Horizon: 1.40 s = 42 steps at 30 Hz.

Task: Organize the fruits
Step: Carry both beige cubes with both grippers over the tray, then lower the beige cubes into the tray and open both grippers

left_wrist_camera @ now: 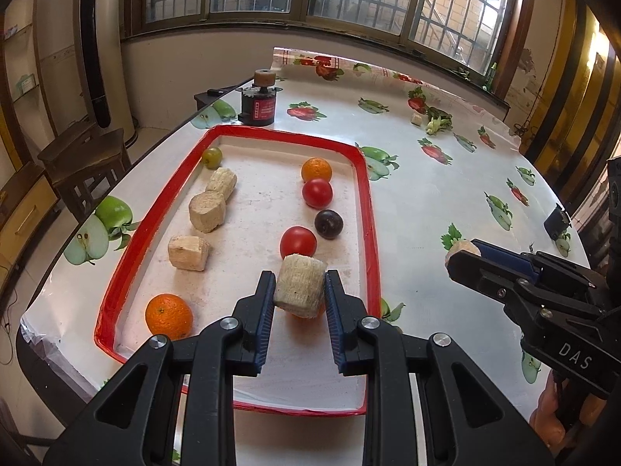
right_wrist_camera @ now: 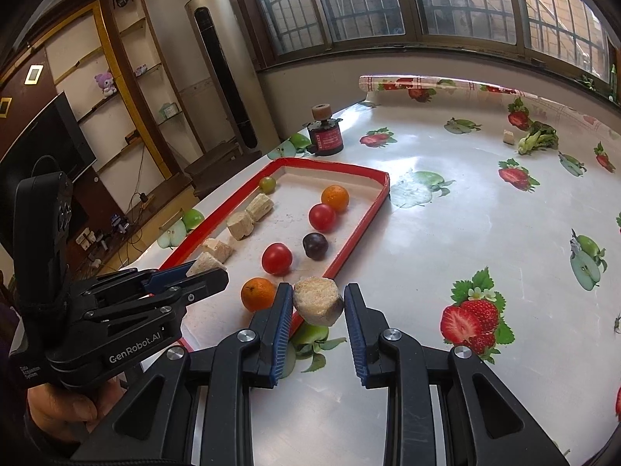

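- Left chunk: pale fibrous cane-like piece, held between the jaws of the left gripper, blue pads pressed on both its sides. It hangs over the near right part of the tray, just this side of a tomato.
- Long axis of this chunk runs roughly across the jaws, cut face toward the camera.
- Right chunk: similar pale piece with darker skin below, sitting between the jaws of the right gripper. Left pad touches; a small gap shows at the right pad, so the grip looks loose, can't tell if firm.
- It sits over the tray's near right rim, right at the edge; table beyond.
- Key relation: chunk row lies along the tray's left edge, three pieces in line toward the far left corner, where a green fruit sits. Open spot judged at the near end, by the orange.
- Left gripper is nearer that row; move calls for going left across the tray.
- Round fruits line the right side: orange, tomato, plum.
- Risk: bumping the near tomato.
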{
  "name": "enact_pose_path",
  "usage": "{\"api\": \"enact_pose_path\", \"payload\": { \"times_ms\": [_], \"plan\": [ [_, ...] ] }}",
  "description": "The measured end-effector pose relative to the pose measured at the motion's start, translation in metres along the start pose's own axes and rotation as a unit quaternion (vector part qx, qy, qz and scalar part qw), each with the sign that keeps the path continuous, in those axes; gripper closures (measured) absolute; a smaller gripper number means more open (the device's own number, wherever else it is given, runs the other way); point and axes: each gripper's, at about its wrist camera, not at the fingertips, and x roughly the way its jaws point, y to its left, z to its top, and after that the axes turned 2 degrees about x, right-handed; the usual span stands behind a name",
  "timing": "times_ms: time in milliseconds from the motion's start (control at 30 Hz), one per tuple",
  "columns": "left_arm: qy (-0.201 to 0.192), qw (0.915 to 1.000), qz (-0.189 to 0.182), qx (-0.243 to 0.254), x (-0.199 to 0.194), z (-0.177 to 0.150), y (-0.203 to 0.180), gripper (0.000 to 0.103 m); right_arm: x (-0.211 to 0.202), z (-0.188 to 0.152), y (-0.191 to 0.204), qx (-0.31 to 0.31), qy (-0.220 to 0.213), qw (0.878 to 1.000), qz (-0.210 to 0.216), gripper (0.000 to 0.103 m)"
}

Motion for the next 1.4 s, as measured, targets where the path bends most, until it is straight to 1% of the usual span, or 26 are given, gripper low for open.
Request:
{"api": "enact_pose_path", "payload": {
  "times_ms": [233, 467, 633, 700, 1000, 1233, 1400],
  "plan": [
    [0.008, 0.9998, 0.008, -0.017, 0.002, -0.005, 0.022, 0.080, 0.012, 0.002, 0.008, -0.008, 0.009, 1.000, 0.008, 0.075],
    [0.020, 0.9993, 0.001, -0.032, 0.005, -0.014, 0.035, 0.080, 0.029, 0.005, 0.010, -0.008, 0.024, 1.000, 0.016, 0.075],
    [0.035, 0.9987, -0.024, -0.030, 0.011, -0.025, 0.027, 0.080, 0.050, 0.009, 0.016, -0.013, 0.037, 0.999, 0.023, 0.075],
    [0.037, 0.9988, -0.020, -0.023, 0.014, -0.026, 0.023, 0.080, 0.060, 0.011, 0.019, -0.017, 0.044, 0.999, 0.023, 0.075],
    [0.051, 0.9979, -0.024, -0.030, 0.026, -0.028, 0.029, 0.080, 0.093, 0.022, 0.025, -0.030, 0.063, 0.997, 0.020, 0.075],
    [0.063, 0.9972, -0.027, -0.031, 0.036, -0.032, 0.029, 0.080, 0.110, 0.023, 0.028, -0.035, 0.076, 0.996, 0.020, 0.075],
    [0.063, 0.9976, -0.018, -0.023, 0.037, -0.031, 0.028, 0.080, 0.117, 0.022, 0.027, -0.035, 0.082, 0.996, 0.016, 0.074]
  ]
}}
